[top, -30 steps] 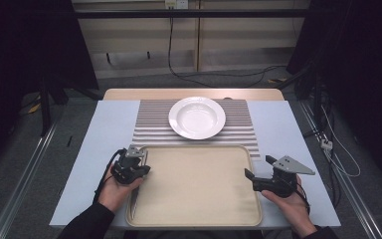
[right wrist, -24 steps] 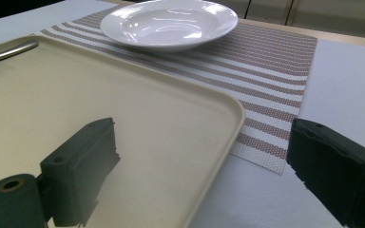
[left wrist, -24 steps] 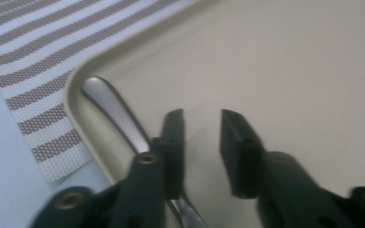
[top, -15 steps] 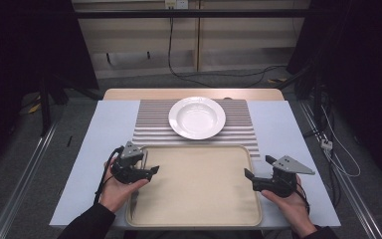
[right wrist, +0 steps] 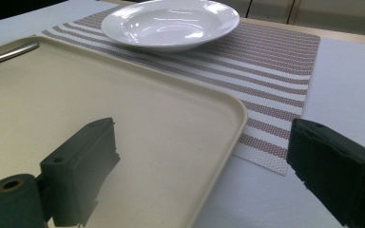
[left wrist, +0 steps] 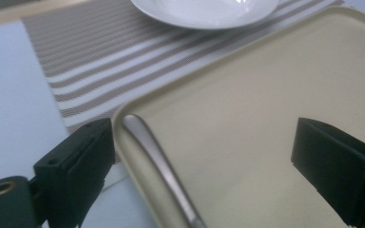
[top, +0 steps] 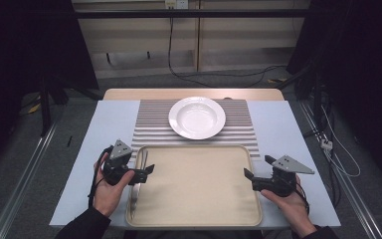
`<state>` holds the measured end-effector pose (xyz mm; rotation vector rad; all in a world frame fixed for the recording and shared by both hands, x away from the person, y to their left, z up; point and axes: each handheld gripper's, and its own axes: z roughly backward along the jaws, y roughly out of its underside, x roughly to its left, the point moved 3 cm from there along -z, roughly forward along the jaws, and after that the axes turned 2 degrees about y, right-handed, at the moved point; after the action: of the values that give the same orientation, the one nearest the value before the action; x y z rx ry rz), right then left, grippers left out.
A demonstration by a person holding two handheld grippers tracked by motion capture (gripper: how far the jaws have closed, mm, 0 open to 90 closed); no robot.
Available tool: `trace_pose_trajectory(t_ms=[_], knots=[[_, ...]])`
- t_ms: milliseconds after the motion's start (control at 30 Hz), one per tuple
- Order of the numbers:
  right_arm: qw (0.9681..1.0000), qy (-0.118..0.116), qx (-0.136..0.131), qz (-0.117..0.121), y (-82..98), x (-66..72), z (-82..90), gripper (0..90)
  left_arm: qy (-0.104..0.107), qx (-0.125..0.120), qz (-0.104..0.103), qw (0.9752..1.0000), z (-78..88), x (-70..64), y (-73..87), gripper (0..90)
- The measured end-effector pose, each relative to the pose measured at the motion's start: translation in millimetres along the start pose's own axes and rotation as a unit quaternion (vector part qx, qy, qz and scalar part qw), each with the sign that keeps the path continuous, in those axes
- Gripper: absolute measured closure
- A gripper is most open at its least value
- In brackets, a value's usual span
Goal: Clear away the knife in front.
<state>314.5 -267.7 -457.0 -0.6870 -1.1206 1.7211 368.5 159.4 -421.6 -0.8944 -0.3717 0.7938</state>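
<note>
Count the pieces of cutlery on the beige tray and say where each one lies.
1. A single metal utensil lies along the left edge of the tray, just below the open left gripper. Its working end is not clear.

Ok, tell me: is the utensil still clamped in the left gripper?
No, the left gripper stands open, having just been opening, and the utensil lies loose in the tray.

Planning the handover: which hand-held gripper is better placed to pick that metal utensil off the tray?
Left. Its hand-held gripper hangs open right over the utensil along the tray's left rim; the right one sits across the tray.
</note>
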Motion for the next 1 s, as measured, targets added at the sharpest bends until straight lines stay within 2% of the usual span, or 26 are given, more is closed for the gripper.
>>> trace_pose_trajectory(t_ms=[33, 233, 300, 367, 467, 667, 800, 933, 1000], knots=[[1.0, 0.0, 0.0, 0.0, 0.0, 0.0, 0.1, 9.3, -0.004, -0.002, -0.006, 1.0, 3.2, 0.8, 0.9, 8.1], [1.0, 0.002, -0.001, 0.0, 0.0, -1.1, 0.7, 9.3, -0.012, -0.011, -0.003, 0.9999, 17.1, 7.7, 7.4, 5.8], [1.0, 0.002, -0.001, 0.0, 0.0, -0.8, 0.6, 9.2, -0.02, -0.021, -0.007, 0.9995, 20.6, 8.7, 8.2, 6.0], [1.0, 0.002, -0.001, 0.001, -0.1, -0.6, 0.9, 9.2, -0.022, -0.02, -0.015, 0.9994, 24.4, 8.6, 9.2, 5.9], [1.0, 0.004, -0.001, 0.0, 0.0, -1.2, 1.0, 9.2, -0.018, -0.022, -0.007, 0.9996, 29.1, 8.7, 13.1, 5.9], [1.0, 0.003, 0.0, 0.001, 0.2, -0.8, 0.6, 9.2, -0.024, -0.004, 0.011, 0.9996, 29.0, 13.1, 25.0, 6.7], [1.0, 0.004, 0.0, 0.0, 0.3, -1.0, 0.6, 9.2, -0.033, -0.015, 0.021, 0.9991, 28.8, 16.8, 31.2, 6.9], [1.0, 0.006, 0.0, 0.001, 0.3, -1.3, 1.1, 9.2, -0.035, -0.01, 0.021, 0.9991, 26.0, 17.1, 39.1, 6.9], [1.0, 0.007, -0.001, 0.001, 0.2, -1.4, 1.7, 9.2, -0.033, -0.006, 0.013, 0.9994, 24.8, 15.4, 42.0, 6.9]])
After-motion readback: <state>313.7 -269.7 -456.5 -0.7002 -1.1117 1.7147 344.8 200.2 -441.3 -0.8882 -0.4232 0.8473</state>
